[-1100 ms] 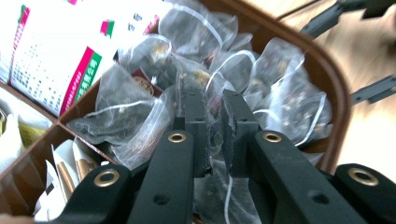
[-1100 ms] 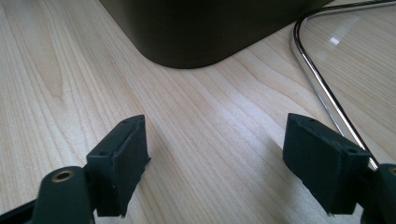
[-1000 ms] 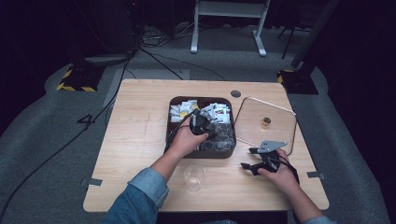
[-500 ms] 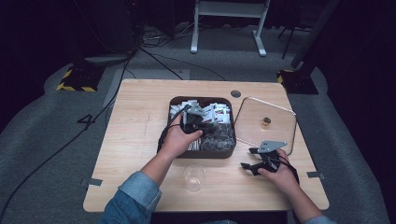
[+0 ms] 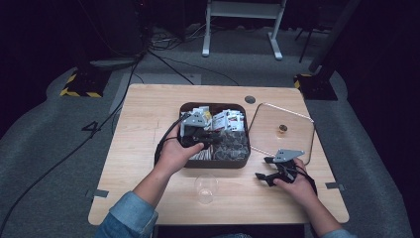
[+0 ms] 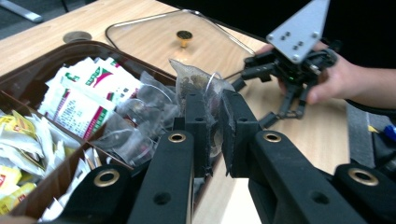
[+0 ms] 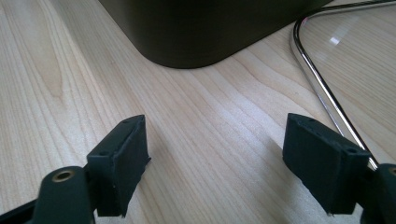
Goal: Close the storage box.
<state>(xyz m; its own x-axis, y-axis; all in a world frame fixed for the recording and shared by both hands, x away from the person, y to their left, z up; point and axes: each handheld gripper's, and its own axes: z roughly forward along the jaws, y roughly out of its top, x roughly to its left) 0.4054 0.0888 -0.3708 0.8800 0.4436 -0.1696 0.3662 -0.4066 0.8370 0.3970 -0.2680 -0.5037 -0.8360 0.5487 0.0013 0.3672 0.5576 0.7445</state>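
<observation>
A dark brown box in the middle of the table holds white and yellow tea packets and clear sachets. My left gripper hovers over it, shut on a clear sachet of dark tea that sticks up between the pads. The box's divided compartments lie below and to the left of the jaws. My right gripper rests on the table right of the box, jaws wide apart with bare wood between them; it also appears far off.
A glass lid with a gold knob lies flat right of the box, its metal rim just beside my right jaw. A clear drinking glass stands near the front edge, below the box. Bare wood lies to the left.
My left hand has lifted and drifted left over the box with the sachet still pinched. The right hand has stayed put.
</observation>
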